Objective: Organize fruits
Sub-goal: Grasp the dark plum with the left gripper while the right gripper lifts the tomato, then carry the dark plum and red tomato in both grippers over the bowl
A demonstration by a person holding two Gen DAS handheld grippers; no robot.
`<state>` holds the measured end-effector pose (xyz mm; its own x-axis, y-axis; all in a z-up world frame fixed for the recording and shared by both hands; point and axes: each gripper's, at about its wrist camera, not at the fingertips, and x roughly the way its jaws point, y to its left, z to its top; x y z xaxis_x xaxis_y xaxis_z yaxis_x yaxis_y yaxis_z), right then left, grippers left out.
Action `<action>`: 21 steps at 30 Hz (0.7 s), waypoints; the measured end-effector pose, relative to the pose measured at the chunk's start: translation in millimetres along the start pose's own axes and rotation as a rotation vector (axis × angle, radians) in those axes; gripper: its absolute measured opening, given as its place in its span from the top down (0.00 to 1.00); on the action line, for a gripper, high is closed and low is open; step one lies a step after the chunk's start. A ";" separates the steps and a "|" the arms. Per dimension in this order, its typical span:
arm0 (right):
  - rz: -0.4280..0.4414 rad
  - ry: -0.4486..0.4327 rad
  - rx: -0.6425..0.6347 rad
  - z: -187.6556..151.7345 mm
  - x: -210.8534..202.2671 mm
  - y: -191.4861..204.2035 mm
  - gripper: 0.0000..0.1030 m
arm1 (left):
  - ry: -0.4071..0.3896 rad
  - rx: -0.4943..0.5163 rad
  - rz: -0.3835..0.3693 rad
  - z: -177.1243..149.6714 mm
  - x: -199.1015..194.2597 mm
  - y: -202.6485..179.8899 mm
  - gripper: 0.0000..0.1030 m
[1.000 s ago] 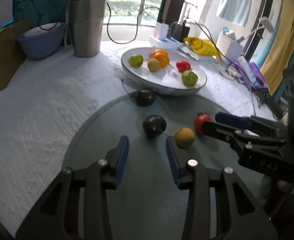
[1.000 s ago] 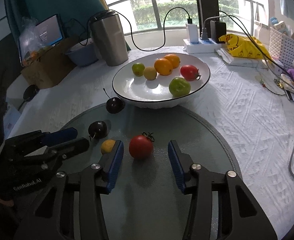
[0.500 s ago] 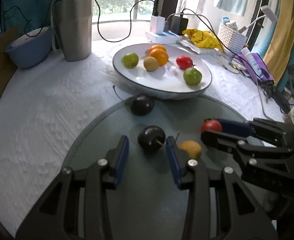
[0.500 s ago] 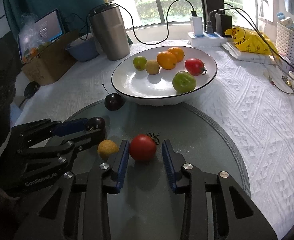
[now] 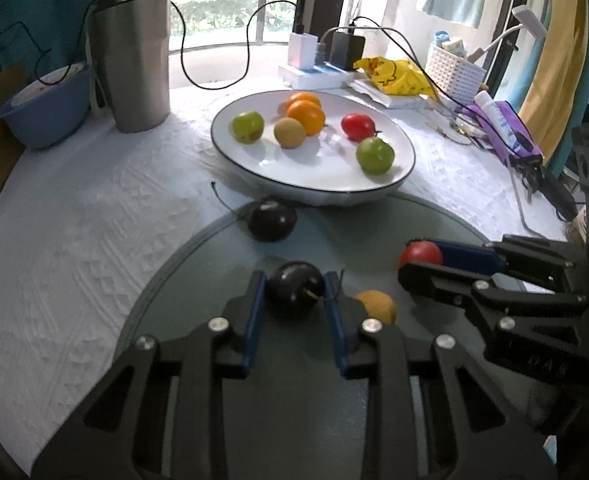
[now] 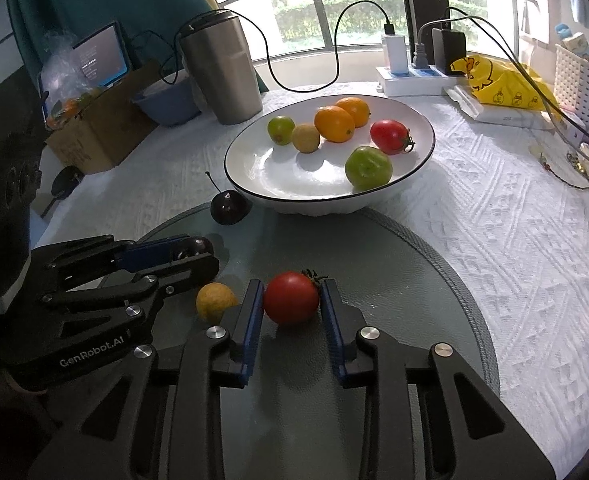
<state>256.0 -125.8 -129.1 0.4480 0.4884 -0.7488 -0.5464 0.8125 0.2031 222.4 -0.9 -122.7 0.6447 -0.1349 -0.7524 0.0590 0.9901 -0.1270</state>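
My left gripper (image 5: pixel 294 288) is shut on a dark plum (image 5: pixel 296 286) that rests on the round glass mat (image 5: pixel 214 248). My right gripper (image 6: pixel 292 298) is shut on a red tomato (image 6: pixel 291 298) on the same mat; it also shows in the left wrist view (image 5: pixel 420 254). A small yellow fruit (image 6: pixel 215 301) lies between the two grippers. A second dark plum (image 5: pixel 272 220) with a stem lies at the mat's far edge, next to the white plate (image 5: pixel 322 184). The plate holds several fruits: two oranges, two green ones, a yellow one and a red tomato.
A steel tumbler (image 5: pixel 132 56) and a blue bowl (image 5: pixel 44 114) stand at the back left. A power strip with chargers (image 5: pixel 314 70), a yellow bag (image 5: pixel 392 74) and a white basket (image 5: pixel 452 66) line the back right. A cardboard box (image 6: pixel 98 132) sits at the left.
Both grippers moved forward and closed: the left onto the dark plum, the right onto the red tomato. The fruits stayed on the mat.
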 end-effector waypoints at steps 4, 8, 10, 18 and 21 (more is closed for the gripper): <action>-0.002 -0.013 0.001 0.3 -5.6 -0.9 0.70 | -0.014 0.006 -0.005 0.6 -6.6 -2.9 0.71; -0.003 -0.032 0.000 2.7 -12.9 -1.4 0.70 | -0.030 0.005 -0.009 3.9 -15.3 -4.5 0.71; -0.004 -0.041 -0.001 4.6 -16.3 -1.5 0.70 | -0.039 0.003 -0.010 6.2 -19.2 -4.5 0.71; 0.003 -0.070 -0.007 18.5 -22.4 -2.2 0.70 | -0.073 0.010 -0.007 18.7 -28.8 -3.4 0.71; 0.002 -0.073 -0.017 24.6 -21.4 -2.7 0.70 | -0.089 0.017 -0.011 24.9 -30.2 -3.5 0.71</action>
<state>265.3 -130.6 -98.1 0.4970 0.5125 -0.7002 -0.5588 0.8064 0.1936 221.7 0.6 -83.4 0.7087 -0.1432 -0.6908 0.0792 0.9891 -0.1237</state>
